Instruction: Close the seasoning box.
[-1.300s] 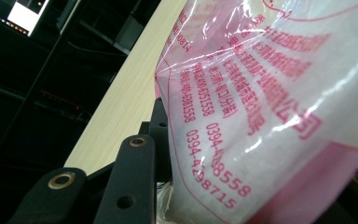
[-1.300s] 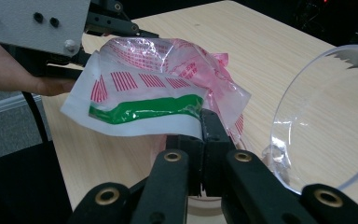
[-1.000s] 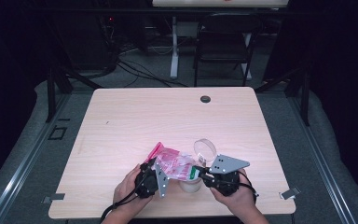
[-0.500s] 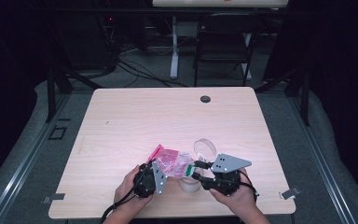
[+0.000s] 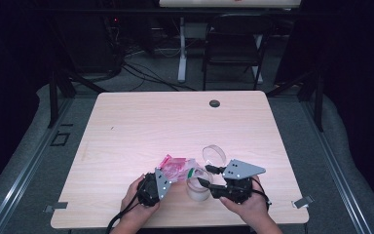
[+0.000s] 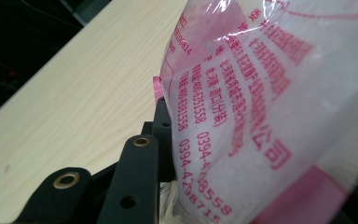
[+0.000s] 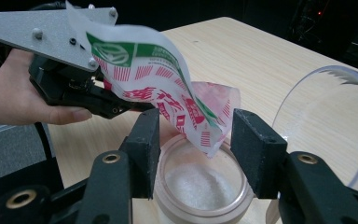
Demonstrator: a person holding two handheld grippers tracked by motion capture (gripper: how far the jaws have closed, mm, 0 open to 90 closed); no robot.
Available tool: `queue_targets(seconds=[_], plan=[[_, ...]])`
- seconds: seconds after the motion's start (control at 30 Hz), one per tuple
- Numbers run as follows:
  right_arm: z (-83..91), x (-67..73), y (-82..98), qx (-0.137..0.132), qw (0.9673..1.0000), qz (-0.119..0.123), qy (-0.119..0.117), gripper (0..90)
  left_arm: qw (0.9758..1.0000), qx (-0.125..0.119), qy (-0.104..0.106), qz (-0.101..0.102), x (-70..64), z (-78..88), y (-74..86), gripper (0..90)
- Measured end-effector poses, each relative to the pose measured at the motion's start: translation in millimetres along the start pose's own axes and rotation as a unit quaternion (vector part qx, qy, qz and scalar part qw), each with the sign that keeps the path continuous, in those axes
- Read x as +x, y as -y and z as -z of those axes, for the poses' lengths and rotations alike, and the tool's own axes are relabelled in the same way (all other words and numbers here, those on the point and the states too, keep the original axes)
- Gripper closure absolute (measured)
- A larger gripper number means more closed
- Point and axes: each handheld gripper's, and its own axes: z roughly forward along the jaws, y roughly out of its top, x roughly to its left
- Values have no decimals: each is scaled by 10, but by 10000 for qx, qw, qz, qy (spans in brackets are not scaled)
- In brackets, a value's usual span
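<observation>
A pink, white and green printed plastic bag of white granules hangs tilted, its torn corner over an open clear jar that holds white granules. My left gripper is shut on the bag, which spreads across the left gripper view. In the right gripper view that left gripper and the hand on it are at the upper left. My right gripper stands just above the jar; its jaws have just been opening, and the bag's corner hangs between the pads untouched.
A clear round lid lies just beyond the jar, and its rim rises at the right of the right gripper view. The wooden table has a dark cable hole near its far edge. A chair stands behind it.
The right gripper's jaws have spread apart and come off the bag's corner. Both hands have stayed nearly where they were, and the left still holds the bag over the jar.
</observation>
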Motion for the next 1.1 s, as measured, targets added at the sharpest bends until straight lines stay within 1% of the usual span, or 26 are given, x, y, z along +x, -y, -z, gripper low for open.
queue_targets(seconds=[0.07, 0.1, 0.17, 0.23, 0.3, 0.43, 0.47, 0.53, 0.7, 0.77, 0.8, 0.83, 0.93, 1.0, 1.1], plan=[[10, -9, 0, -16, 10000, -31, -4, 527, 9999, 28, 67, 93, 5, -11, 15, 732], [15, -14, 0, -14, 10000, -38, 7, 527, 9999, 3, 86, 100, 9, -23, 24, 732], [20, -23, 0, -19, 10000, -50, -8, 527, 9997, 16, 182, 144, 22, -35, 44, 733], [22, -26, 0, -33, 10000, -68, -21, 527, 9993, 40, 268, 239, 36, -53, 68, 733], [21, -28, 3, -56, 9999, -93, -51, 526, 9984, 12, 358, 427, 50, -75, 99, 734], [27, -32, 3, -89, 9998, -138, -86, 526, 9962, 67, 529, 694, 84, -108, 157, 734], [29, -35, 4, -98, 9998, -136, -84, 525, 9960, 93, 555, 699, 90, -109, 166, 734], [28, -38, 6, -125, 9998, -154, -69, 525, 9953, 49, 581, 768, 96, -113, 181, 735], [31, -46, 10, -95, 9999, -114, -37, 528, 9940, 57, 657, 869, 117, -118, 191, 736], [32, -46, 13, -89, 9999, -140, -26, 529, 9933, 53, 683, 926, 125, -122, 200, 737], [32, -48, 13, -87, 9999, -147, -24, 529, 9925, 40, 715, 992, 131, -126, 207, 738], [35, -53, 15, -92, 9998, -151, -32, 529, 9922, 55, 738, 1000, 142, -126, 211, 738], [41, -59, 16, -71, 9998, -195, -56, 542, 9896, 31, 827, 1176, 182, -141, 240, 739], [49, -55, 16, -98, 9997, -223, -13, 543, 9878, 16, 879, 1286, 204, -145, 255, 739], [69, -68, 9, -158, 9995, -257, 73, 543, 9857, -7, 952, 1387, 240, -150, 273, 740]])
